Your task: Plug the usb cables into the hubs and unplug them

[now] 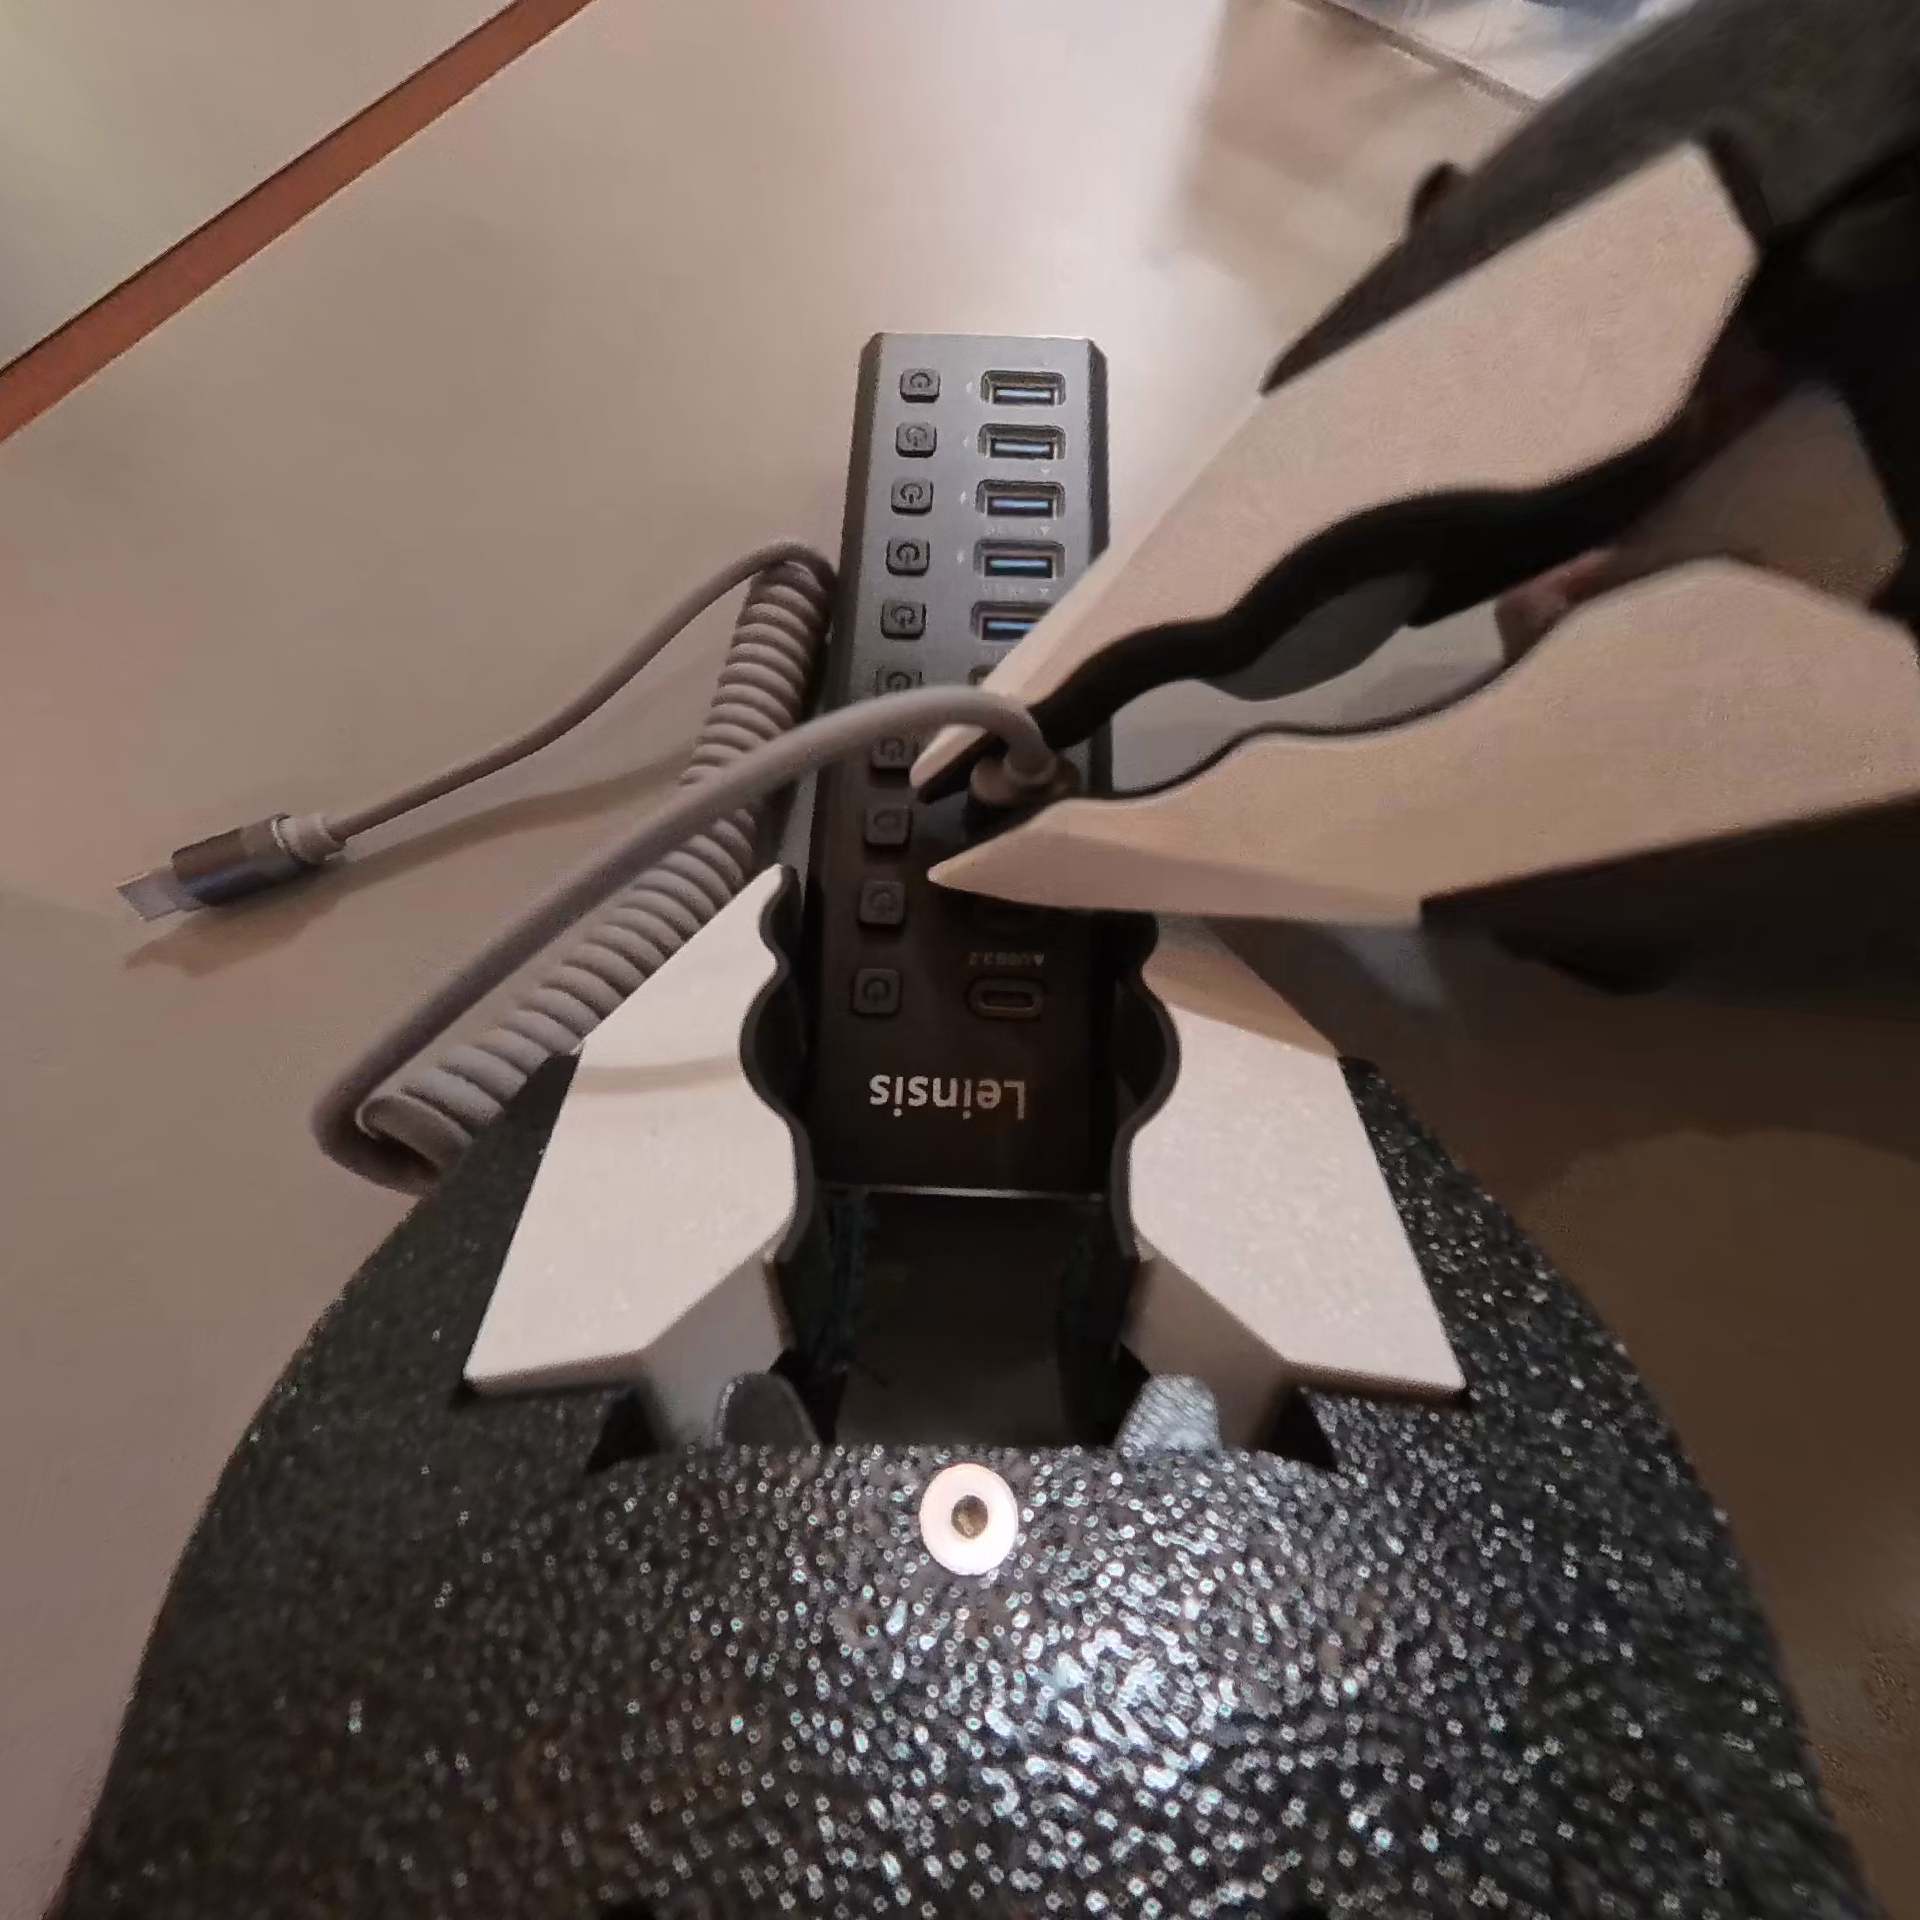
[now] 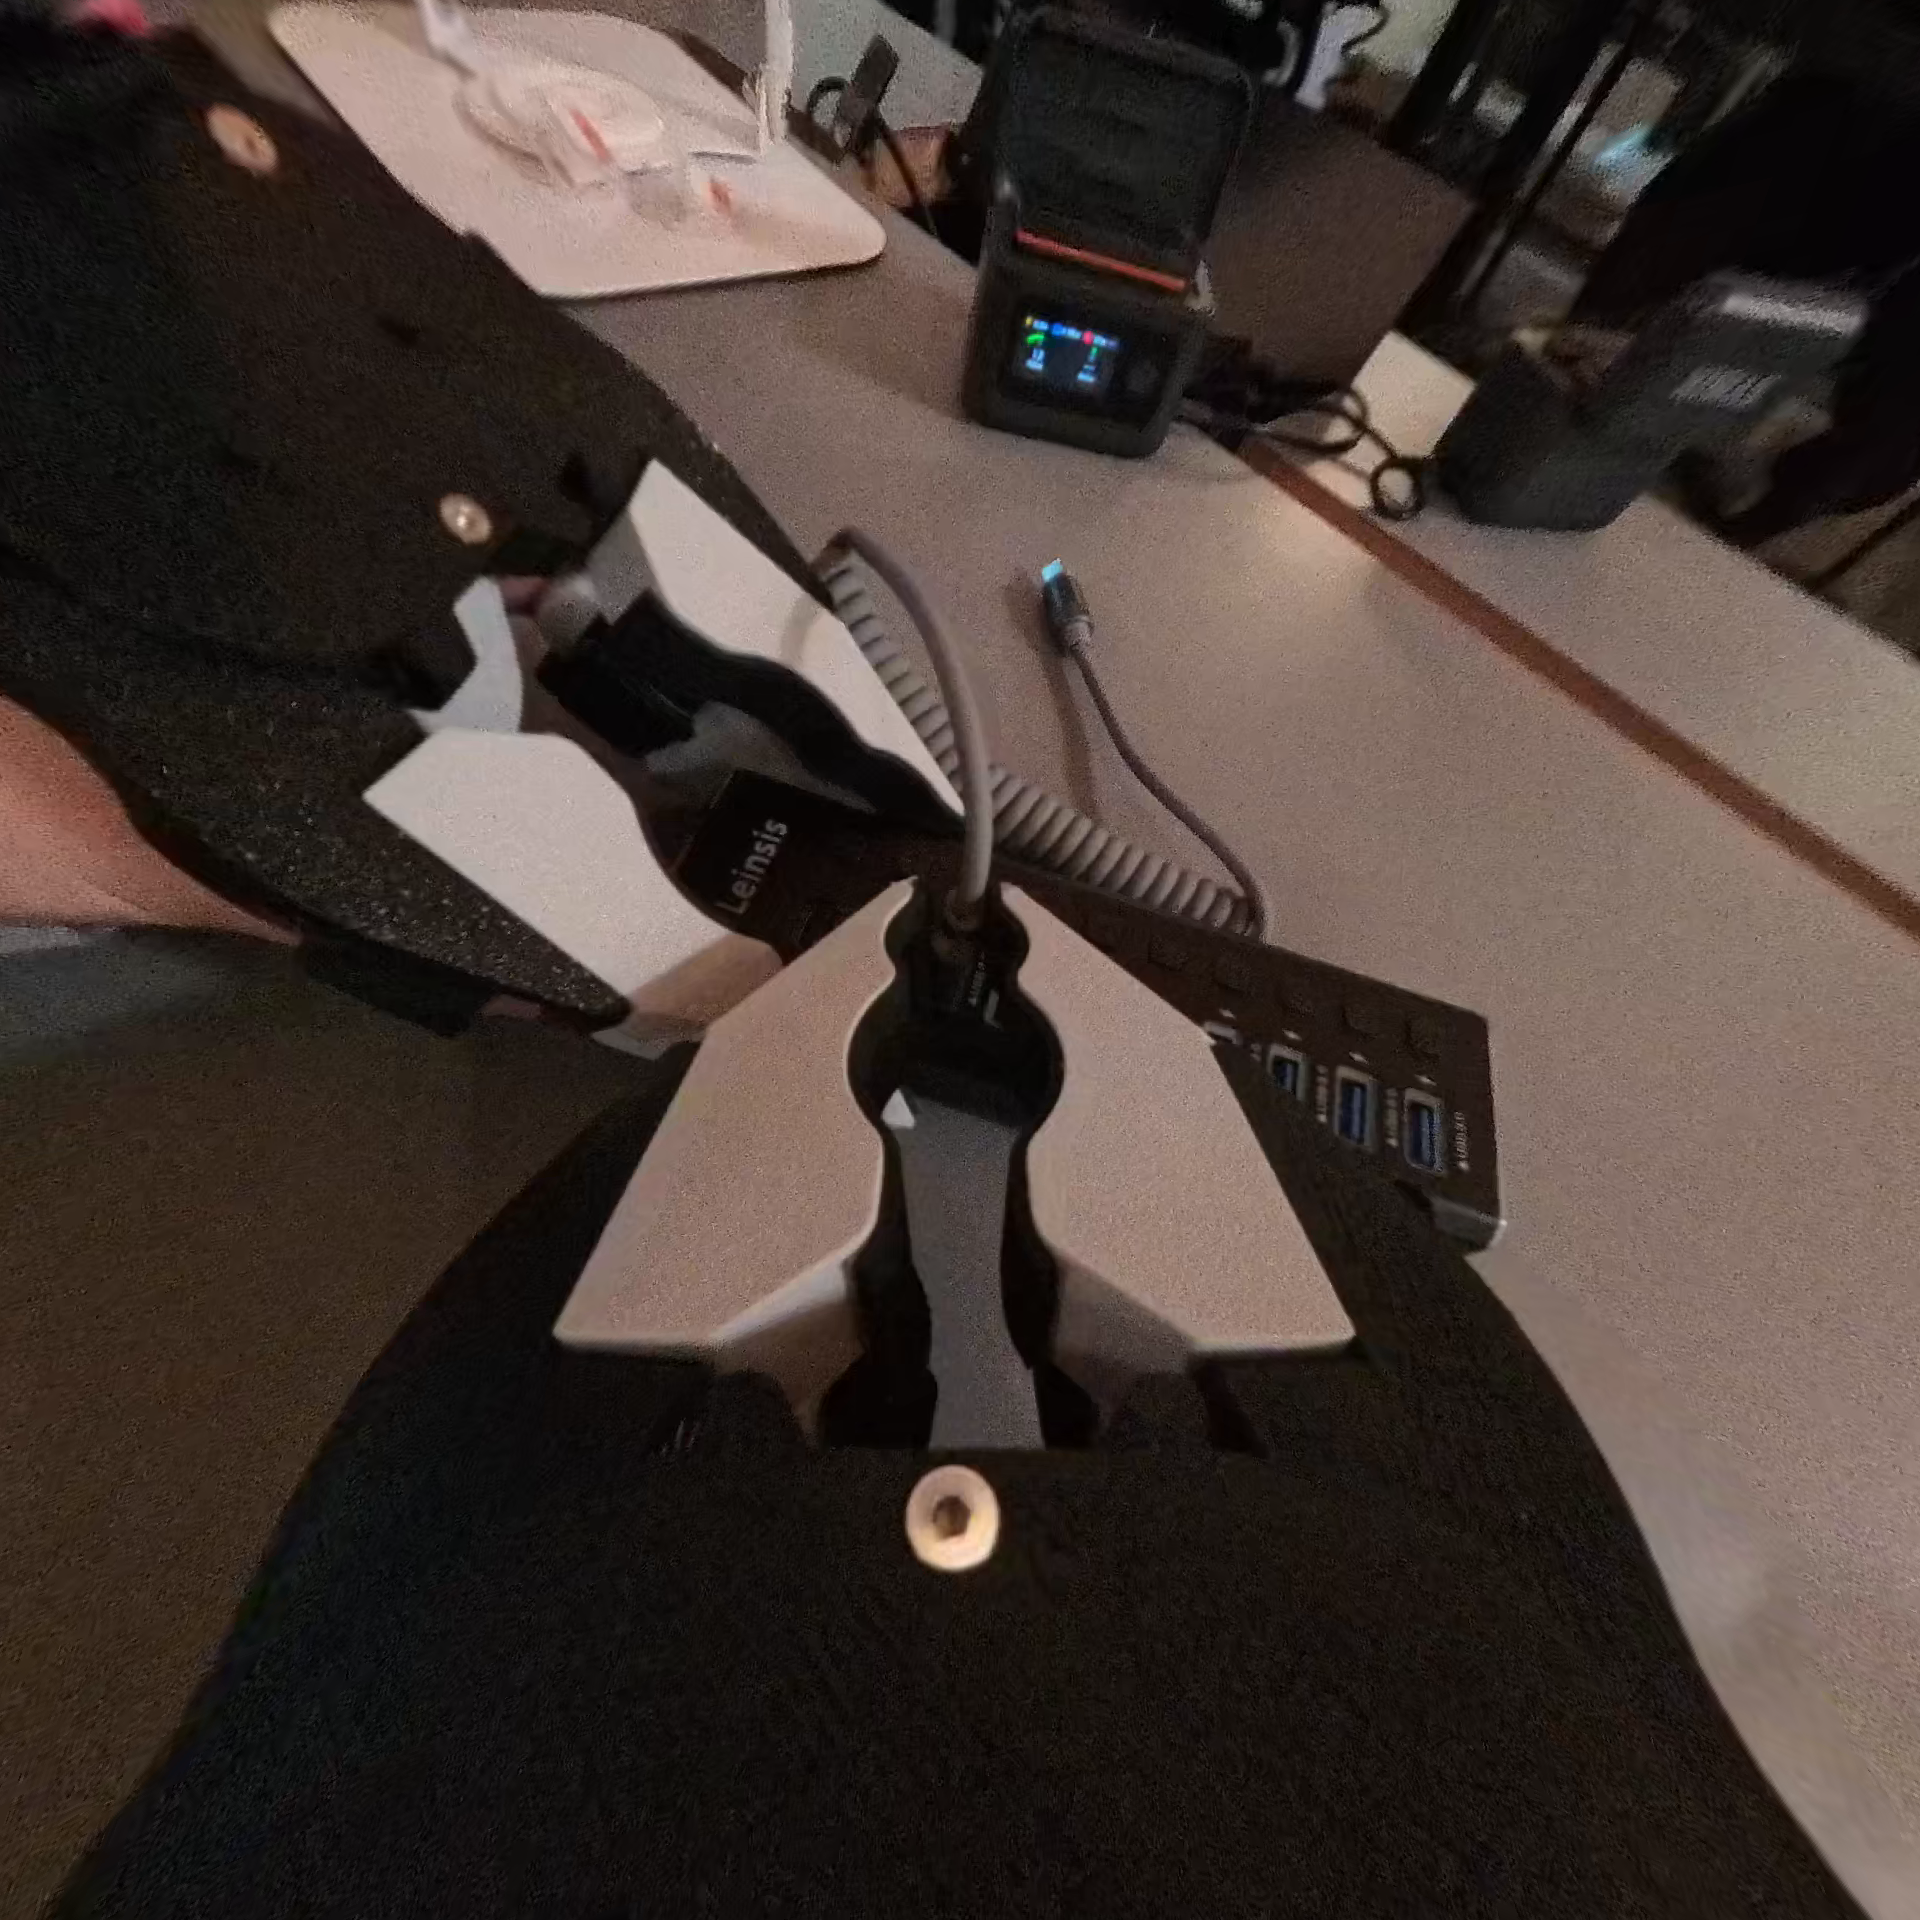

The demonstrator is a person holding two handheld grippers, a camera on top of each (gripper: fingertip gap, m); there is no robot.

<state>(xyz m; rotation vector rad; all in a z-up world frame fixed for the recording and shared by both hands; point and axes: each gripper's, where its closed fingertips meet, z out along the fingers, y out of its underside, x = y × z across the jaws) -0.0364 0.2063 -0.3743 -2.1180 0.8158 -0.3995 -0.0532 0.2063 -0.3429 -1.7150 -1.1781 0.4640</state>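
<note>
A long black USB hub [image 1: 940, 582] with a row of blue ports and a row of buttons lies on the beige table [image 1: 468, 416]. My left gripper [image 1: 961, 914] is shut on the hub's near end. My right gripper [image 1: 925, 821] comes in from the upper right and is shut on one plug of a grey coiled cable [image 1: 644, 883], right at the hub's port row. Its fingers hide whether the plug is seated. The cable's other plug [image 1: 223, 857] lies free on the table. The right wrist view shows the right gripper [image 2: 961, 914], the hub [image 2: 1351, 1091], the left gripper [image 2: 790, 904] and the free plug [image 2: 1060, 597].
A small black device with a lit screen [image 2: 1081, 353] stands at the back. A white tray [image 2: 810, 239] with clear items lies at the back left. Black cables [image 2: 1351, 436] and a dark box [image 2: 1621, 416] sit beyond a brown strip [image 2: 1558, 675] in the table. The grippers are tip to tip, or close to it.
</note>
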